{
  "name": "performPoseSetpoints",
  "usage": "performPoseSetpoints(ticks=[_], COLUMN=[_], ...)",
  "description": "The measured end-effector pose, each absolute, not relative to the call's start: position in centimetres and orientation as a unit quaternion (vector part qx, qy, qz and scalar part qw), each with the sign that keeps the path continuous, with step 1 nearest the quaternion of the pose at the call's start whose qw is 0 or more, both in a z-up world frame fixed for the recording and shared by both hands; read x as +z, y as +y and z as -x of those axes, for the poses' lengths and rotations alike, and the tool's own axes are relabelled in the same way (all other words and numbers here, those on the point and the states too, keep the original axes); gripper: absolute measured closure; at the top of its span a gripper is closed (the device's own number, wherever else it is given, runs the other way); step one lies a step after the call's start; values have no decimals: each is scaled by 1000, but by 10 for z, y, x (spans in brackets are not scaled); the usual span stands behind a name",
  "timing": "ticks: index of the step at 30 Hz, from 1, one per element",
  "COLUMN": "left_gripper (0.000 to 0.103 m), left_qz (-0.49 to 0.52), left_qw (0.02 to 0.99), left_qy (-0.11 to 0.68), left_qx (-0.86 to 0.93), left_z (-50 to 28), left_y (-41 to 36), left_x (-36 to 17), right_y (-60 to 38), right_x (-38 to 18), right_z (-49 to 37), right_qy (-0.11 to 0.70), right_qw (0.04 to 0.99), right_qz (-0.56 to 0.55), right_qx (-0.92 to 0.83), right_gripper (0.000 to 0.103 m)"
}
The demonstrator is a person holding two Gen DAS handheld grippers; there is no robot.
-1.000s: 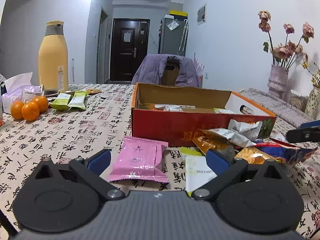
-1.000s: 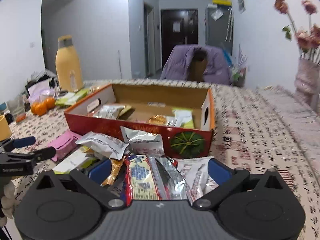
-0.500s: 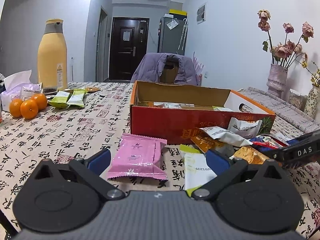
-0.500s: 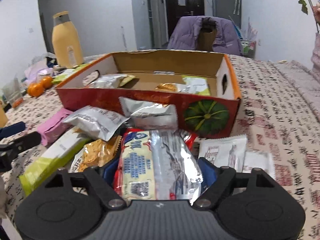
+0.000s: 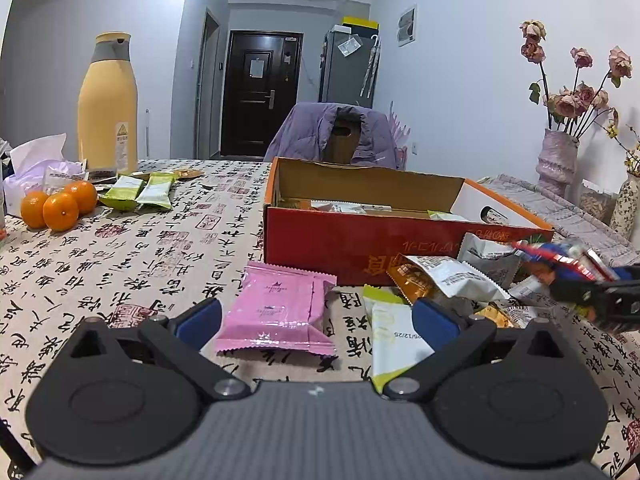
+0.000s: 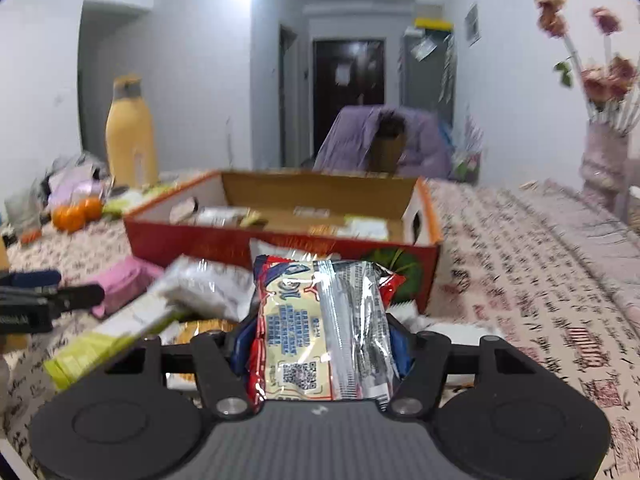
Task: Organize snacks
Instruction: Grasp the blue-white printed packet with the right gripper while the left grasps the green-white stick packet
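My right gripper (image 6: 320, 340) is shut on a red, cream and silver snack packet (image 6: 320, 320) and holds it lifted in front of the open red cardboard box (image 6: 280, 240). The same packet (image 5: 560, 258) shows at the right of the left wrist view, in the right gripper's fingers (image 5: 592, 292). My left gripper (image 5: 316, 316) is open and empty, with a pink packet (image 5: 280, 308) lying on the table between its fingers. A pile of loose packets (image 5: 448, 280) lies before the box (image 5: 360, 248), which holds several snacks.
A yellow flask (image 5: 106, 104), three oranges (image 5: 58, 208), green packets (image 5: 138, 196) and tissue stand at the far left. A white-green packet (image 5: 396, 336) lies by the left gripper's right finger. A vase of dried roses (image 5: 558, 160) stands at the right. A chair with a purple jacket (image 5: 332, 132) is behind the box.
My right gripper has closed on the red and silver packet and lifted it off the pile, tilting up toward the box. The left gripper has stayed nearly still over the pink packet.
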State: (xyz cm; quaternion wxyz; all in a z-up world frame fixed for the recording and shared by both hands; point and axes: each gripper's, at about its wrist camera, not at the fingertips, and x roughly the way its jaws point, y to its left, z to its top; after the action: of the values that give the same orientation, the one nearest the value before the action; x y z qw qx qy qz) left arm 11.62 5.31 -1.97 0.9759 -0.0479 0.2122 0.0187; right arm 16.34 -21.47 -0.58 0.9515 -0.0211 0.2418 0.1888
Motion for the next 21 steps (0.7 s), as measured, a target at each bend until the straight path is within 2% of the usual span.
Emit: performPoseSetpoints(ticks=[9, 21], left_gripper=[0, 0], left_qz=[42, 2], left_qw=[972, 970], left_qy=[231, 245], left_qx=[22, -8], left_z=[-120, -117], left_y=[51, 15], left_x=[-19, -10], right_y=[-228, -232], right_x=[-3, -9], right_z=[-150, -138], right_qy=[222, 216], right_qw=[960, 962], right_qz=[-19, -21], right_qx=[170, 166], right_gripper=[40, 40])
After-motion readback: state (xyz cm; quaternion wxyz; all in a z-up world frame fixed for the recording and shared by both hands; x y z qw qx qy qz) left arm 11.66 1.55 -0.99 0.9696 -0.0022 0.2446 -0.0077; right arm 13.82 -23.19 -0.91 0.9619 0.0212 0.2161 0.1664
